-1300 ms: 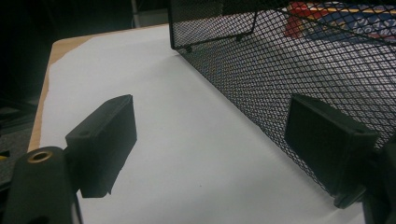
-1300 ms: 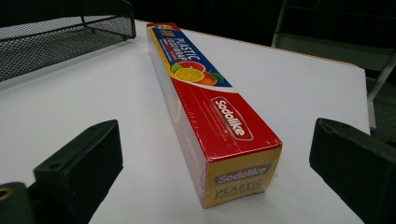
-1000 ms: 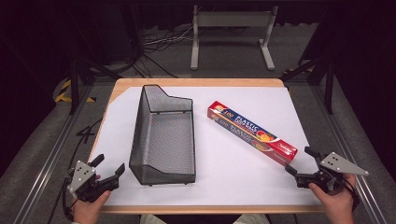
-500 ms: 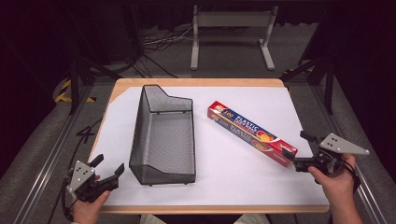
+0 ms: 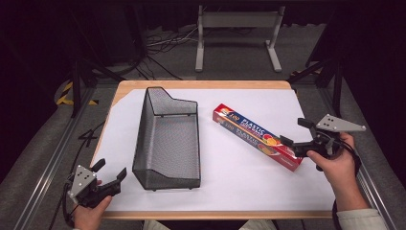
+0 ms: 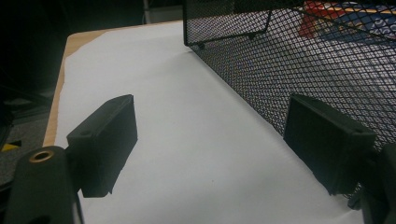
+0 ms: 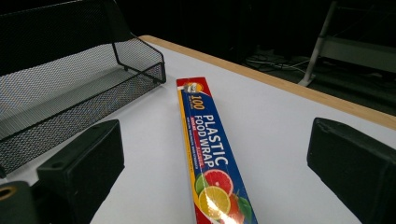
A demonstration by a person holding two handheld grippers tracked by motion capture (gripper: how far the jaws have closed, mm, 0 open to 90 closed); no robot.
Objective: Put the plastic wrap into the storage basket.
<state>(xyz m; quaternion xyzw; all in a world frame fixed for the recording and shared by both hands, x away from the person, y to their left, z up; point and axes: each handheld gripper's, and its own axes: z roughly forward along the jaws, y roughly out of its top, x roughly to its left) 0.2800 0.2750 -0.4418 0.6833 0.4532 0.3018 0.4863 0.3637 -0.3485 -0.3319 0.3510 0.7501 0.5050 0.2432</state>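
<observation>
At the table's near left corner the left gripper (image 5: 109,178) rests with its jaws spread and empty beside the black mesh basket (image 5: 167,139), which stands left of centre. To its right lies the box of plastic food wrap (image 5: 256,135), slanted, its near end between the wide, unclenched jaws of the right gripper (image 5: 292,132), which should square up and close across the box's narrow width. White paper (image 5: 239,182) covers the wooden table (image 5: 201,84), with a dark floor, cables and a metal stand (image 5: 237,33) beyond.
</observation>
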